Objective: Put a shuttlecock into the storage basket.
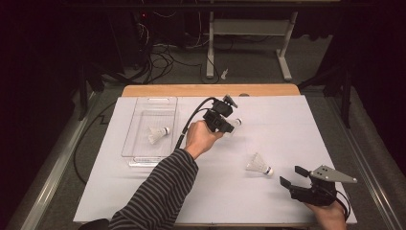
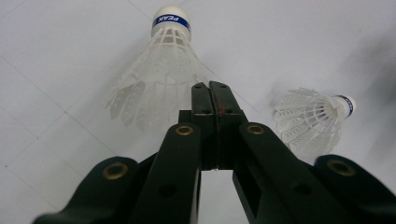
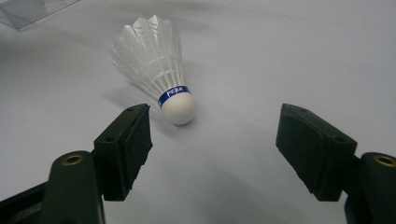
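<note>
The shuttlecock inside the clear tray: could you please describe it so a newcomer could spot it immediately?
On the white table, find the clear plastic tray at its left side. That shuttlecock lies on its side within it, the sole one enclosed by walls; the others lie on the open surface.

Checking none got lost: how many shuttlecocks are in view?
3. One shuttlecock lies in the clear tray; one is at the shut left gripper; one lies on the table before the open right gripper. No others visible.
</note>
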Tool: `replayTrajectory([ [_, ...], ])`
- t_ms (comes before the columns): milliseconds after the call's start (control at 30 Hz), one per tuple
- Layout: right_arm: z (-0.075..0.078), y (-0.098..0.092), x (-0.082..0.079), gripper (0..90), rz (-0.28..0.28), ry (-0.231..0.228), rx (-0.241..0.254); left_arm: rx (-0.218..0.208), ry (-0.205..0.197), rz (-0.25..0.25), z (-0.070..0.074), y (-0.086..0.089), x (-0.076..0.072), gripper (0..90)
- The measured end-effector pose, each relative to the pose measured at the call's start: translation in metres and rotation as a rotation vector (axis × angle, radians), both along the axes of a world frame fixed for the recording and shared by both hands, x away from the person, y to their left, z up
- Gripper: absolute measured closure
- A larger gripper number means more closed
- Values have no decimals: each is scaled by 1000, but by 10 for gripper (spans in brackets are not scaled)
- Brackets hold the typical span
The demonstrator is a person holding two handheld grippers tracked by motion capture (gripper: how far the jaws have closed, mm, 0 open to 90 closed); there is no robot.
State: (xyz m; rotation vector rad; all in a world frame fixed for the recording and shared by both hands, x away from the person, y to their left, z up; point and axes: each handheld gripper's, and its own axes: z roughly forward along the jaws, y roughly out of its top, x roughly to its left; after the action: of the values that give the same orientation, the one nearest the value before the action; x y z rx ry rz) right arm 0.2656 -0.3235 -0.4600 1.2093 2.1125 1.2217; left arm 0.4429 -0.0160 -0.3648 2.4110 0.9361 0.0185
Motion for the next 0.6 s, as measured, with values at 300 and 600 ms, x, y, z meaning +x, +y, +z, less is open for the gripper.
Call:
replayTrajectory([
  [300, 0, -1, 0, 271, 2, -1, -1, -1, 5, -2, -1, 3, -2, 897],
  [600, 0, 0, -1, 271, 1, -1, -1, -5, 2, -7, 3, 10, -6, 897],
])
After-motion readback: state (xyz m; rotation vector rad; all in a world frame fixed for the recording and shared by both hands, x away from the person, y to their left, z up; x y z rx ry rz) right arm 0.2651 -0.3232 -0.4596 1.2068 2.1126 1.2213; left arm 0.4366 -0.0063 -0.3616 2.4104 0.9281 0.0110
